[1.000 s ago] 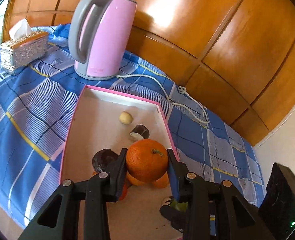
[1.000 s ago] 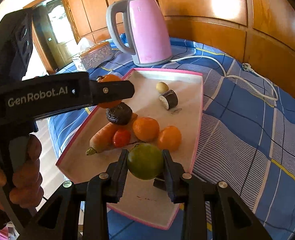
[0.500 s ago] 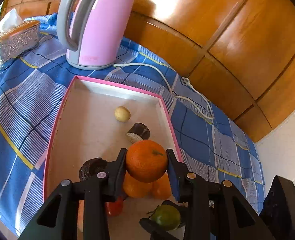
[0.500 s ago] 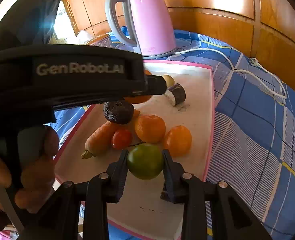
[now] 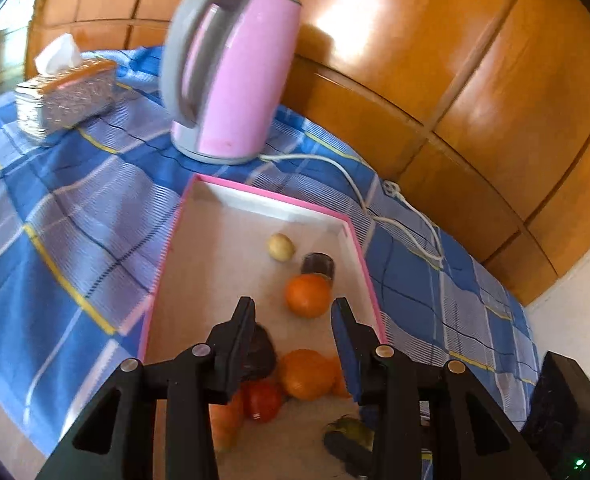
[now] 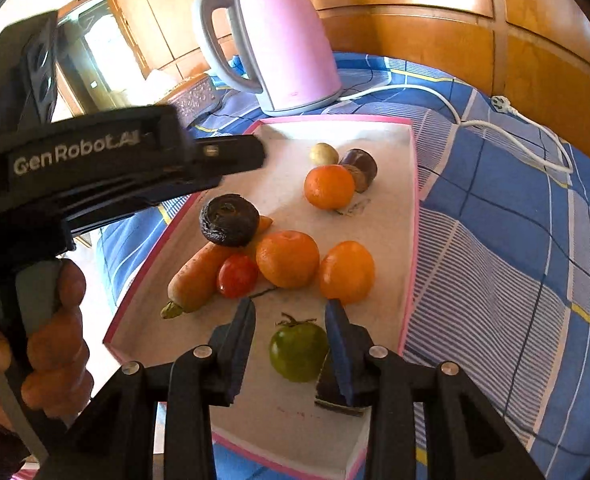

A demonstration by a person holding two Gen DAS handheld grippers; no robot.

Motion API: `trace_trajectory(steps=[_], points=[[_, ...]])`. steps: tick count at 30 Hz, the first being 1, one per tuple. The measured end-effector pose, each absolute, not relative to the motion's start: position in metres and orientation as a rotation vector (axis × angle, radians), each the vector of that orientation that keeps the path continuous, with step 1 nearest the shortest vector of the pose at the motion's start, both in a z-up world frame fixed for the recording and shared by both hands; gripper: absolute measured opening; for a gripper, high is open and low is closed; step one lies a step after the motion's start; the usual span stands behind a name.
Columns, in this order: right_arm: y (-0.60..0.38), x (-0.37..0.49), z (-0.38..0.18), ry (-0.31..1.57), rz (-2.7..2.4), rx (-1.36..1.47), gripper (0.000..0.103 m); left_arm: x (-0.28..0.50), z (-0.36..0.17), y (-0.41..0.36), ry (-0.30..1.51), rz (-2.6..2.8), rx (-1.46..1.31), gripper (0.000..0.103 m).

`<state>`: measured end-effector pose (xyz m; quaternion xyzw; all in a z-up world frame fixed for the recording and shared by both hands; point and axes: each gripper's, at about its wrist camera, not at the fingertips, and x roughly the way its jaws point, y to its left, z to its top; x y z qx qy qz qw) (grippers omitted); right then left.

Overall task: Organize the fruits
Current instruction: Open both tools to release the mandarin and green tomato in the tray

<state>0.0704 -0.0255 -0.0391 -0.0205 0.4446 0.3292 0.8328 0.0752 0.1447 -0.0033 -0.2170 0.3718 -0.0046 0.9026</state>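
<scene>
A pink-rimmed white tray [image 6: 413, 208] lies on the blue checked cloth. An orange [image 5: 308, 295] rests on it just beyond my left gripper [image 5: 293, 312], which is open with nothing between its fingers. In the right wrist view that orange [image 6: 329, 186] sits beside a dark purple piece [image 6: 361, 164] and a small yellow fruit [image 6: 324, 154]. My right gripper [image 6: 291, 312] has its jaws opening around a green tomato [image 6: 297, 350] that stands on the tray, with a gap on its left side. Two more oranges [image 6: 287, 258], a red tomato [image 6: 237, 275] and a carrot [image 6: 199, 276] lie ahead.
A pink kettle [image 5: 231, 76] stands behind the tray, its white cord [image 6: 495, 124] trailing right along the wooden wall. A tissue box [image 5: 71, 92] sits at the far left. A dark round fruit [image 6: 229, 219] lies on the carrot. A person's hand [image 6: 51, 340] holds the left gripper's handle.
The left gripper let go of the orange, which now lies on the tray, and drew back. The right jaws spread off the green tomato, which now rests on the tray.
</scene>
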Motion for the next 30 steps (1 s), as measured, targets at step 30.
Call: trace_trajectory(steps=[30], points=[[-0.018, 0.049, -0.027, 0.882, 0.650, -0.129, 0.033, 0.011, -0.003, 0.144, 0.724, 0.209, -0.330, 0.043]])
